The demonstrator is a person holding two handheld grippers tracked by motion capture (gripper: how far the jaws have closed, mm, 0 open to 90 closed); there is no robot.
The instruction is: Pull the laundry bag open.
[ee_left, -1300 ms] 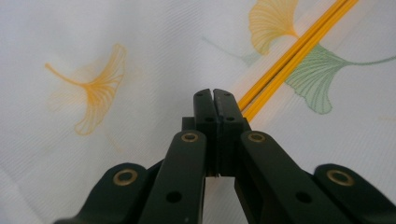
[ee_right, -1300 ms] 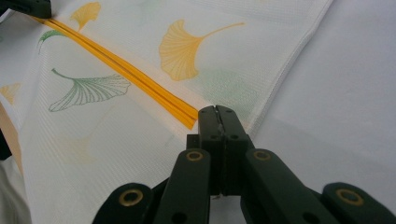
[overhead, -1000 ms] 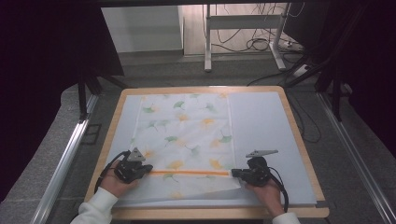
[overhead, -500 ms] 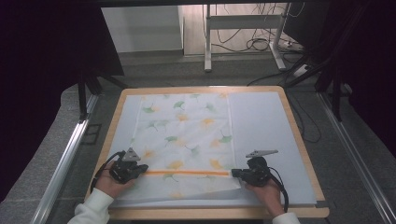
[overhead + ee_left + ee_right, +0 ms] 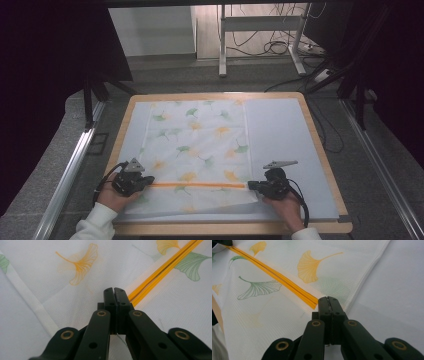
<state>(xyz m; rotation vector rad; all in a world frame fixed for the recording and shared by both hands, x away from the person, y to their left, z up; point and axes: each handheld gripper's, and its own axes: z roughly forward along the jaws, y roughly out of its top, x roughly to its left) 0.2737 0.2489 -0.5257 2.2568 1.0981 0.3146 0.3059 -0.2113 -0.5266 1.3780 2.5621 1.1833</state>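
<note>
Cloth lies spread on the table, white with green and yellow ginkgo leaves, and I use its orange stripe as my landmark. That stripe runs across the cloth near the edge closest to me, and I have one pair of tongs at each end of it.

My left tongs sit at the stripe's left end. From the left gripper view the jaws of these tongs are pressed fully together, with white fabric bunched up around their tips just beside the stripe; they have the cloth pinched.

My right tongs sit at the stripe's right end. In the right gripper view the tongs are also closed tight, gripping the cloth right where the stripe stops, close to the hemmed right edge.

Beyond the stripe the cloth lies flat towards the far side of the table. On my side of the stripe a narrow strip of cloth lies slightly rumpled. Right of the stripe's end, a plain pale mat covers the table.
</note>
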